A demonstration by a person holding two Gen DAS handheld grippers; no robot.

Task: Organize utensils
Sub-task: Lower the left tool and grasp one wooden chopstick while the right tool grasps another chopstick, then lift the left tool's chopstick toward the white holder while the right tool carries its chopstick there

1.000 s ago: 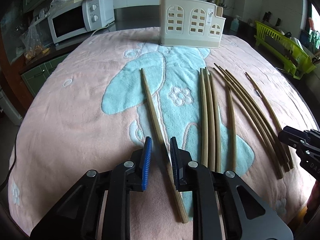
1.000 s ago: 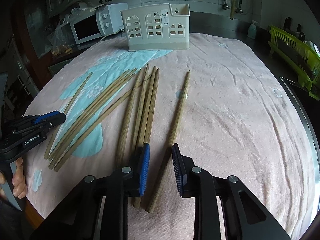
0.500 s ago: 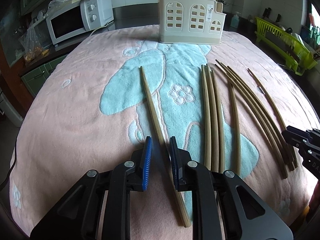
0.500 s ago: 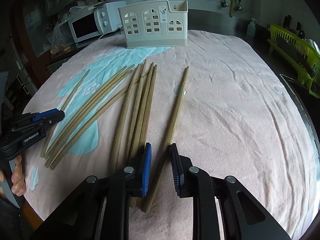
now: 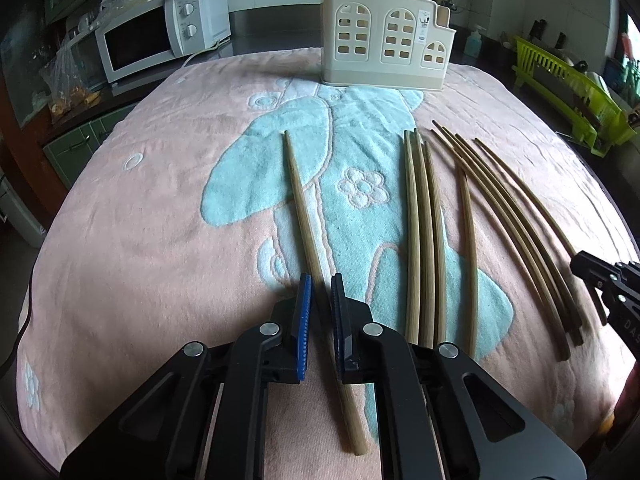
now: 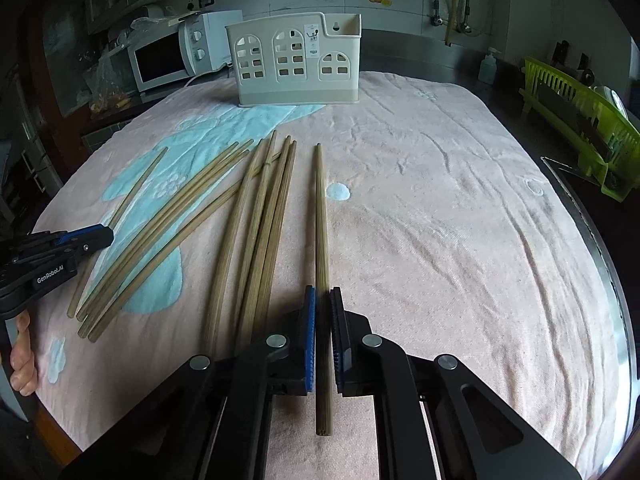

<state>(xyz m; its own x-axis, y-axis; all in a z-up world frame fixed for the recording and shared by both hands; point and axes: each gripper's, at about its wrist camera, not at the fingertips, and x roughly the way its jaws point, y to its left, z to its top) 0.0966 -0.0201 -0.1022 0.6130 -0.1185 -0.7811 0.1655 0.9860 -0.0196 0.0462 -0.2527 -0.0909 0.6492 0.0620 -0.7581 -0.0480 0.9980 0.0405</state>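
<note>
Several long bamboo chopsticks lie on a pink and teal towel [image 5: 120, 240]. My left gripper [image 5: 320, 286] has its blue pads closed around the leftmost lone chopstick [image 5: 298, 196], which lies flat. My right gripper [image 6: 323, 298] is shut on the rightmost lone chopstick [image 6: 320, 216], gripping it near its thick end. A beige slotted utensil holder [image 5: 384, 56] stands at the far edge of the towel; it also shows in the right wrist view [image 6: 296, 64]. Bundles of chopsticks [image 5: 426, 232] lie between the two grippers, also visible in the right wrist view [image 6: 256, 232].
A white microwave [image 5: 160, 32] stands back left. A green dish rack [image 5: 576, 92] stands at the right, off the table. The towel [image 6: 460, 220] is bare to the right of the right gripper. A metal table edge [image 6: 600, 240] runs along the right.
Both grippers closed their jaws onto their chopsticks. The right-hand chopstick has turned straighter, in line with the right gripper.
</note>
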